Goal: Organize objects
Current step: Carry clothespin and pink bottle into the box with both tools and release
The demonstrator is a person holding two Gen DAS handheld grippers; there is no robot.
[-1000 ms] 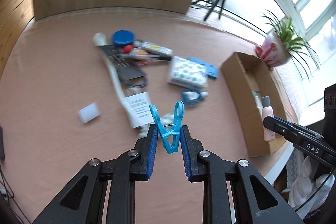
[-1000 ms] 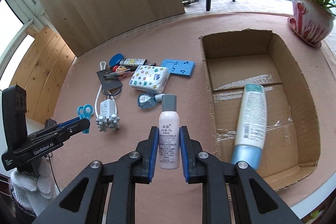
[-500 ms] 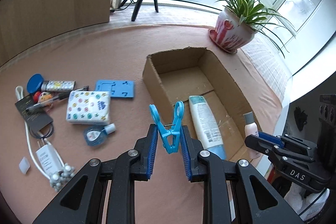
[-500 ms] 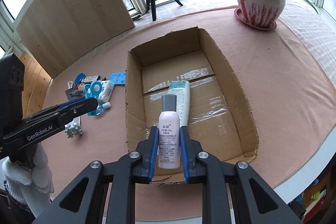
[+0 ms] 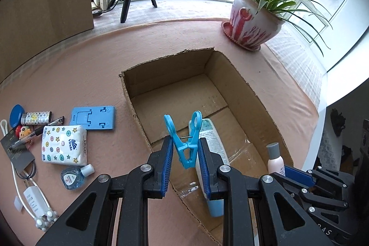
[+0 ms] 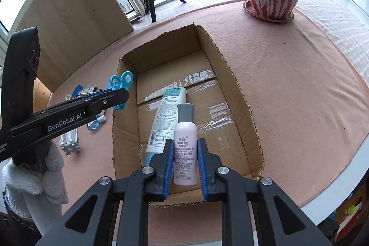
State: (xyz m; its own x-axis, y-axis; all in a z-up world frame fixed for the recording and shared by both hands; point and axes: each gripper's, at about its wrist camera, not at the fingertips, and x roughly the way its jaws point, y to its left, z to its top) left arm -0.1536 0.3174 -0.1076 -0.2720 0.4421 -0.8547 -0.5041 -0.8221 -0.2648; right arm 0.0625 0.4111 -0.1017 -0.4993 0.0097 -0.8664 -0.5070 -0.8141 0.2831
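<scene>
Over the cardboard box [image 5: 242, 82], left tongs [image 5: 185, 153] clamping a blue clothes peg [image 5: 185, 144], right tongs [image 6: 183, 160] gripping a pink bottle [image 6: 185, 142], white tube [image 6: 166, 117] lying inside.

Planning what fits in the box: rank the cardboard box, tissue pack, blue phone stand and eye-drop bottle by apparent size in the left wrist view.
1. cardboard box
2. tissue pack
3. blue phone stand, nearly the pack's size; it lies farther off, so that order is unsure
4. eye-drop bottle

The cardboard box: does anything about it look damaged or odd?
Yes. The box has ragged, torn top edges with no flaps, and peeling tape strips on its floor. The tube inside lies flat.
</scene>
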